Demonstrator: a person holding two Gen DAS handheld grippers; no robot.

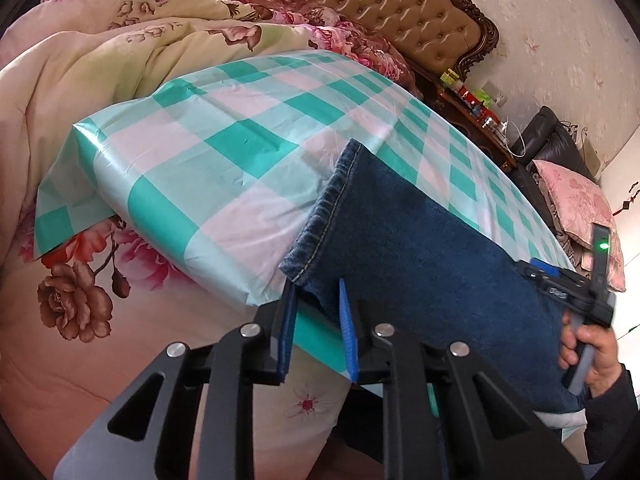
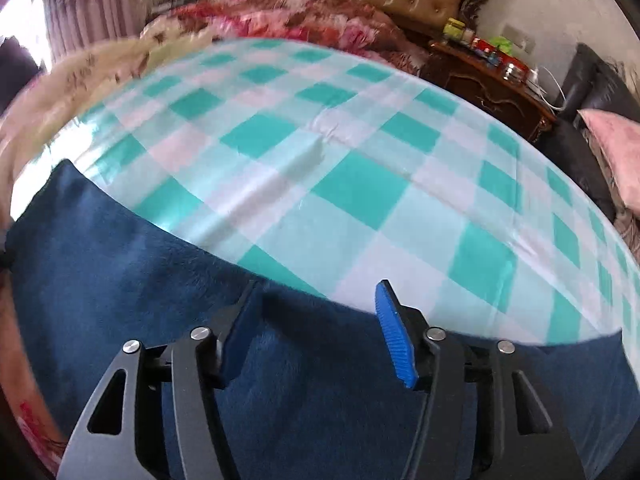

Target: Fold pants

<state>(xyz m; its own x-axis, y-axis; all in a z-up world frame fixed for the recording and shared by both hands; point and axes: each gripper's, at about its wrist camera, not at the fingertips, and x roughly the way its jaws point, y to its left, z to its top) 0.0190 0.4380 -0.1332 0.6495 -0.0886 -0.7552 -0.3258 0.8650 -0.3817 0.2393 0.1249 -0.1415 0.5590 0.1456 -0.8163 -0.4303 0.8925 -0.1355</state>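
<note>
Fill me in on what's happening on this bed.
A person is folding dark blue denim jeans laid on a teal-and-white checked plastic sheet. The left tool has its two fingers on either side of the hemmed leg end, with a gap showing. The right tool sits open over the denim farther along.

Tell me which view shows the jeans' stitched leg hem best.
Left wrist view: the hem of the jeans is sharp, its stitching plain, just ahead of the left gripper. The right wrist view shows only blurred denim, no hem.
</note>
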